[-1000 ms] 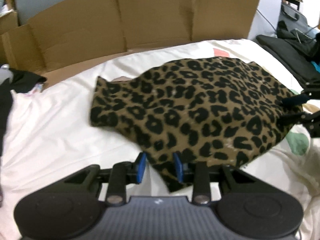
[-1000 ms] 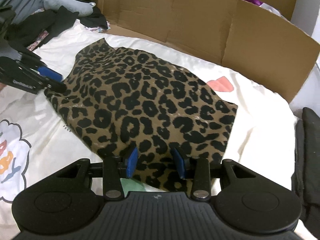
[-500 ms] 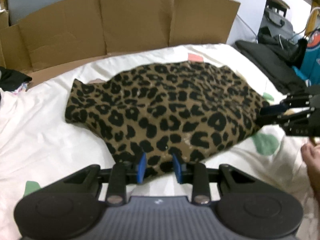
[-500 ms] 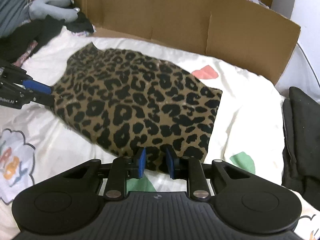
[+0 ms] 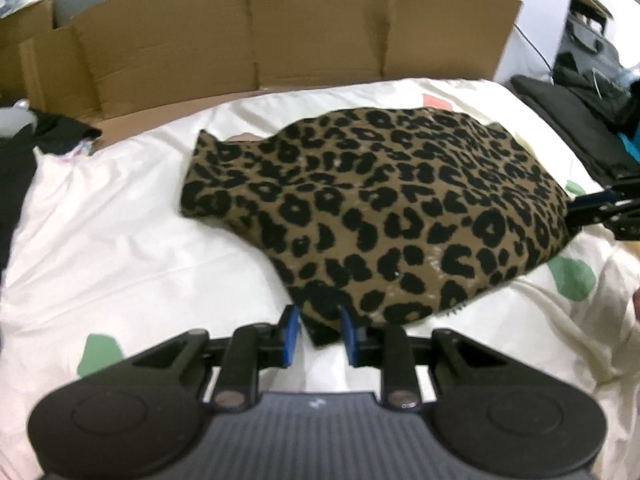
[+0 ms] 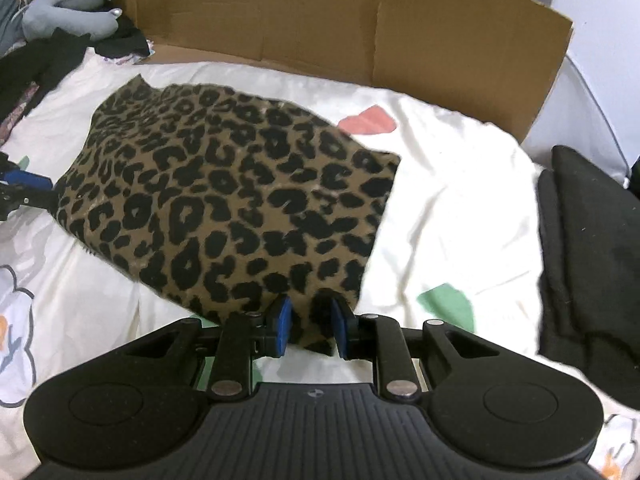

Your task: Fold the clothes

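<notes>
— Blue pads on my left tongs (image 5: 316, 334) stand narrowly apart and have just been closing, with a corner of the leopard-print garment (image 5: 384, 216) bunched between them; I read that as a grip.

— And the right?

— My right tongs (image 6: 308, 326) have just been closing too, narrow now, pinching the other near corner of that garment (image 6: 228, 200).

— Where does the cloth lie?

— On the bed's white printed sheet (image 5: 120, 248), its long axis running across from one pair of tongs to the other, its far edge toward the cardboard wall (image 5: 248, 36).

— Any difference between views?

— Only the right wrist shows a grey plush toy (image 6: 64, 12) and a folded black pile (image 6: 592, 264); the left wrist shows a dark bag (image 5: 592, 48).
</notes>
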Tool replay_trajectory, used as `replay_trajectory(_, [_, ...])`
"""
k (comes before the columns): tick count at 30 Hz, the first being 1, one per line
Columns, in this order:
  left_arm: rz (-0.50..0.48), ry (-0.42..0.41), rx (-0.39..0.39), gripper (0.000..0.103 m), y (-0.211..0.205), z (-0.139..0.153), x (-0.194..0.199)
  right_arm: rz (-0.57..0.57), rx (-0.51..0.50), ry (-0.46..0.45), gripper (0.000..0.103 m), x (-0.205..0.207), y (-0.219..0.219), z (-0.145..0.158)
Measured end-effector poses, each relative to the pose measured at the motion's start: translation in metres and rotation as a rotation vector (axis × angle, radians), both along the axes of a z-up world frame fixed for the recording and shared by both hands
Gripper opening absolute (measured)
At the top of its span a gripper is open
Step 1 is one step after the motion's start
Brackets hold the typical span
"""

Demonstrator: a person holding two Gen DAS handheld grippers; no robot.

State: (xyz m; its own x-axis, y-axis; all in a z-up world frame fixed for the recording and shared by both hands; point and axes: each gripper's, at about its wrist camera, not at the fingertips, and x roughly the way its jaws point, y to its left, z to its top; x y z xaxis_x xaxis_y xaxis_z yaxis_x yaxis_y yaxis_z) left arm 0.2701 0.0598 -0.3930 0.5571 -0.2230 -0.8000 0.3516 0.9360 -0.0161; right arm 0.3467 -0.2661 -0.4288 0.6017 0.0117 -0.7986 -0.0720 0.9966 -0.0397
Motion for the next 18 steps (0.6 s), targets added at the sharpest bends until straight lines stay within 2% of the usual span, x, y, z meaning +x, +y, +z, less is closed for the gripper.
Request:
replay_trajectory(3, [0.024, 0.01, -0.026, 0.026, 0.005, 0.004, 0.0, -0.046, 0.098, 0.014, 0.028, -0.003, -0.013, 0.008])
replay_trajectory(8, [0.035, 0.038, -0.063, 0.027, 0.007, 0.005, 0.003, -0.105, 0.163, 0.027, 0.03, -0.011, -0.024, 0.007])
replay_trajectory(18, [0.039, 0.066, -0.067, 0.041, 0.002, -0.004, 0.007, -0.235, 0.407, 0.135, 0.033, -0.01, -0.041, -0.024])
